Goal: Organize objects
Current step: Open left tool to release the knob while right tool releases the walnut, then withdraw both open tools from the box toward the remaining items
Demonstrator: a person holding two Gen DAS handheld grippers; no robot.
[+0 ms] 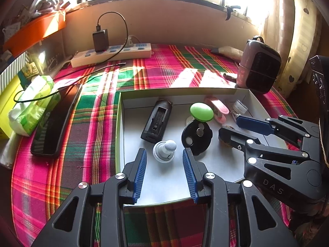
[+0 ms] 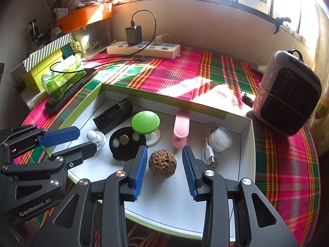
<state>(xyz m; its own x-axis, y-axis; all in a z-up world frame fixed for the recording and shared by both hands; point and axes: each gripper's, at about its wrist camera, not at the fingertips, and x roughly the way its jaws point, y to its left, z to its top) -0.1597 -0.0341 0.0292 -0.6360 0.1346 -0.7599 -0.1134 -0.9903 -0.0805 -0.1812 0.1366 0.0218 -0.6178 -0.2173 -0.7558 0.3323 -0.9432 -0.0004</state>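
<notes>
While both claws hang over the shallow white cardboard box [image 2: 247, 144] on the plaid-covered worktop [image 2: 287, 164], nothing is gripped. The right claw [image 2: 164, 167] is held apart, with the brown wrinkled walnut [image 2: 162, 164] lying on the box floor between its blue ribbed pads [image 2: 139, 170], untouched on either side. The left claw [image 1: 164, 171] is likewise spread, and the small grey knobbed piece [image 1: 165, 149] is seen just ahead of its fingertips. Beyond the right claw, a green round-topped object [image 2: 145, 122] and a pink clip [image 2: 181, 130] are seen.
</notes>
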